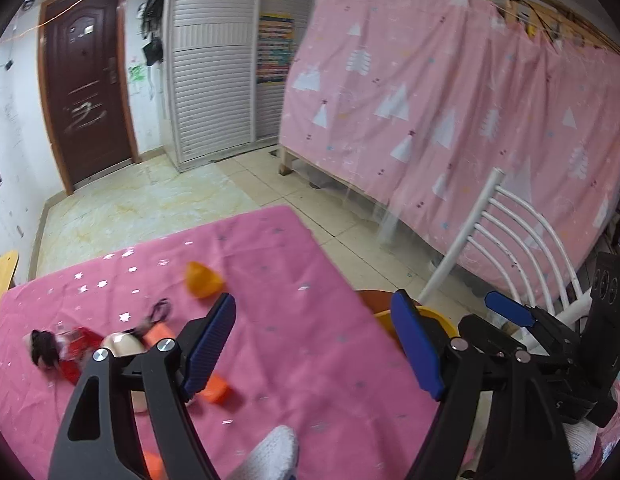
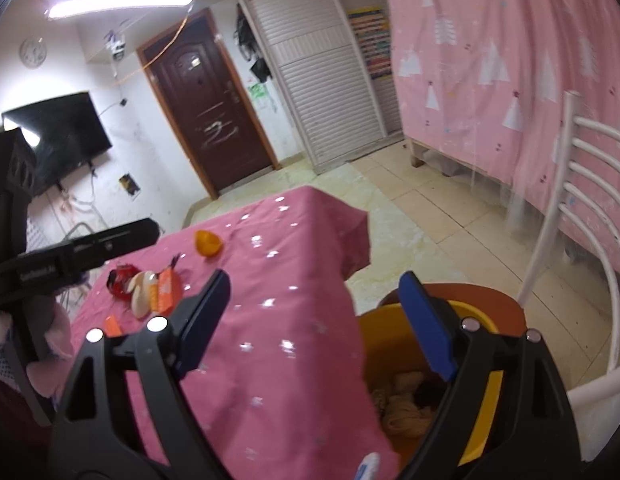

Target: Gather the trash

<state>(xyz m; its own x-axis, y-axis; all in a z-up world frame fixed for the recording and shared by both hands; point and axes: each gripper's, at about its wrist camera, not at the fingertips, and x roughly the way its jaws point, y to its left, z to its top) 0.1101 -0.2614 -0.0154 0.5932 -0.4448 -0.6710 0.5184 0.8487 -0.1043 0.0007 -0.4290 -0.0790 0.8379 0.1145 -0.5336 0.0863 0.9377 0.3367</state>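
A table under a pink star-printed cloth (image 2: 269,320) fills the middle of both views; off its edge at about four o'clock in the right wrist view stands a yellow plastic bin (image 2: 394,344), resting on what looks like the brown seat of a white slatted metal chair (image 2: 582,208); crumpled tan paper or cloth (image 2: 402,404) already lies inside it. The remaining trash sits on the cloth: an orange cup-like plastic shell (image 1: 201,280) at eleven o'clock from the left gripper (image 1: 314,344), and a loose cluster at nine o'clock of a red crinkled wrapper with a dark tuft (image 1: 65,348), a pale rounded lid-like piece (image 1: 123,345) and an orange box-shaped carton (image 1: 213,386), partly hidden behind the left finger; the frame is blurred, so finer detail cannot be told. The left gripper hovers over the cloth with jaws spread wide and nothing between them; the right gripper (image 2: 330,320) hangs over the table edge and bin rim, equally wide and empty. The step in hand is probably reaching for the next piece; it is best done by taking one light item at a time, closing on a firm edge rather than the cloth, and keeping the other gripper clear of the bin mouth.
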